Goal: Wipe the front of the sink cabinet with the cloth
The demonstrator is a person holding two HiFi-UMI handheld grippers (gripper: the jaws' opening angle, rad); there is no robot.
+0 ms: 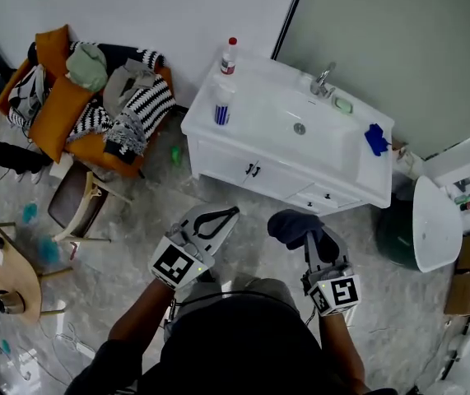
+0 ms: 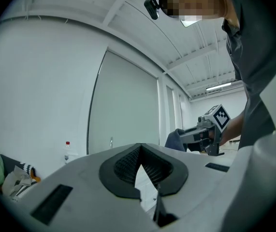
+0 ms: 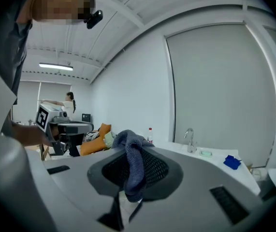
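The white sink cabinet (image 1: 259, 171) stands ahead of me, its door and drawer fronts facing my grippers. A dark blue cloth (image 1: 294, 225) is bunched in my right gripper (image 1: 307, 235), which is shut on it a short way in front of the cabinet, not touching it. In the right gripper view the cloth (image 3: 133, 163) hangs over the jaw tips and hides them. My left gripper (image 1: 233, 212) is held beside it at the same height, its tips meeting with nothing between them. The left gripper view shows those closed tips (image 2: 140, 148) and the cloth (image 2: 176, 138) to the right.
On the countertop are a red-capped bottle (image 1: 230, 56), a blue-and-white bottle (image 1: 222, 109), a faucet (image 1: 323, 81), a green soap dish (image 1: 343, 104) and a blue object (image 1: 376, 138). An orange chair heaped with clothes (image 1: 95, 97) is left; a toilet (image 1: 436, 220) and dark bin (image 1: 395, 233) right.
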